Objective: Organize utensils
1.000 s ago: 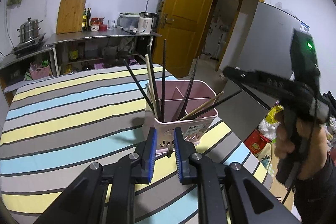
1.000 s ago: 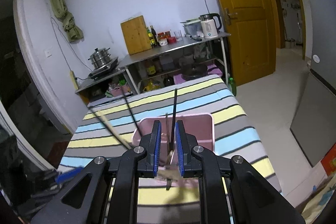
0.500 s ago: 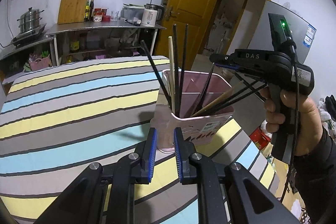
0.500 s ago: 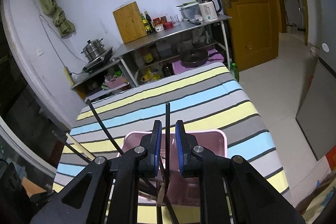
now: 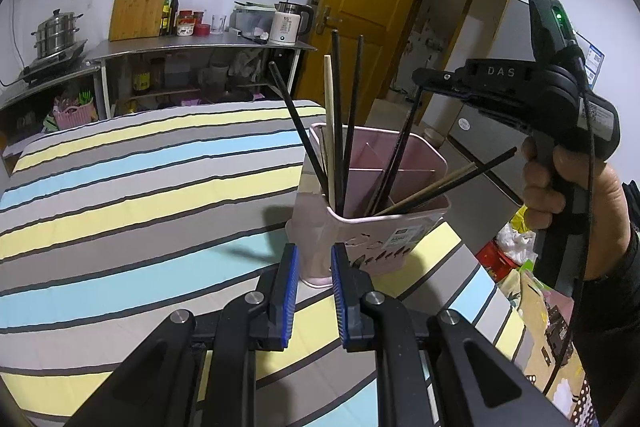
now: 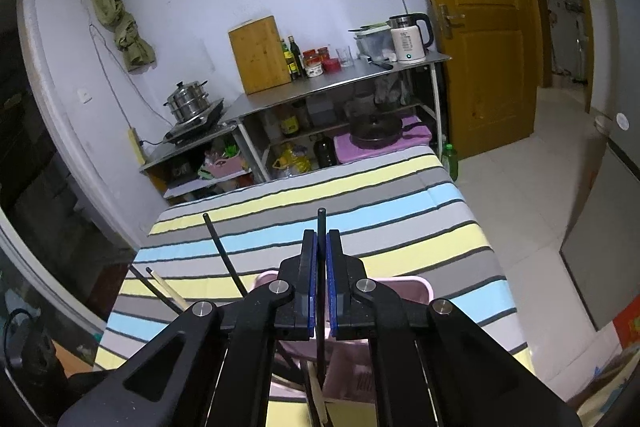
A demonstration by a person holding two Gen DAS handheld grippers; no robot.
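One pink holder (image 5: 400, 227) (six black chopsticks (image 5: 344, 115), two wooden).

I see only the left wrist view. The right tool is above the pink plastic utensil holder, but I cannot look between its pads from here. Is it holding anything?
Observer: Yes. In the right wrist view the right tool has just been closing, and its blue pads now press on a thin black chopstick.
Operator: Where does this chopstick go below the pads?
Observer: It runs straight down into the pink plastic utensil holder. I cannot tell which compartment.
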